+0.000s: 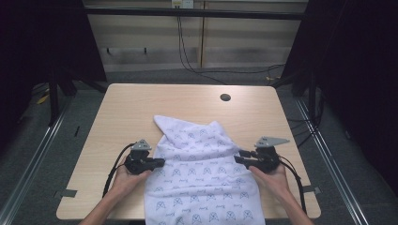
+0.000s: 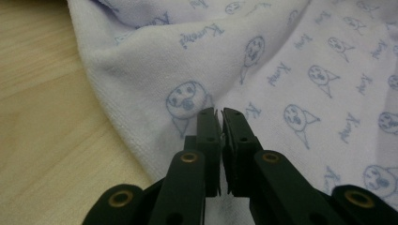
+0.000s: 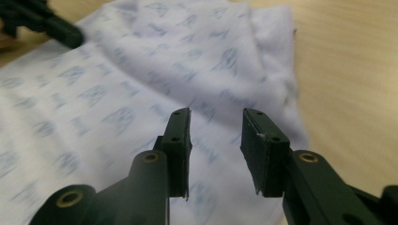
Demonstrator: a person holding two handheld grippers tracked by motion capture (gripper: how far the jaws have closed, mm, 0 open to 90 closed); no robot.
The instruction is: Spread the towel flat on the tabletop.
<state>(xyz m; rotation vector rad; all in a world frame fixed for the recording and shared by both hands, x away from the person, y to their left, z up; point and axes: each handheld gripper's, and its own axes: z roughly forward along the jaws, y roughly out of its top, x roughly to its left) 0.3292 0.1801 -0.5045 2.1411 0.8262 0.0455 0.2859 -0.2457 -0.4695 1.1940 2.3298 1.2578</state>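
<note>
**Towel mid-table, grippers at both edges**

Now your left gripper (image 1: 157,162) sits at the white printed towel (image 1: 202,178), jaws together, nothing visibly pinched. Your right gripper (image 1: 240,156) holds its jaws apart over the opposite edge. Beyond lies bare table (image 1: 126,108) with a cable hole (image 1: 225,97); nothing blocks either side.

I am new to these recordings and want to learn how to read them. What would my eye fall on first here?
First, the white towel with blue printed faces: it lies rumpled down the middle of the wooden table and hangs over the near edge. Next, the two black tools at its sides: the left hand-held gripper, jaws almost together at the towel's left edge, and the right hand-held gripper, jaws apart with nothing between them, at its right edge.
</note>
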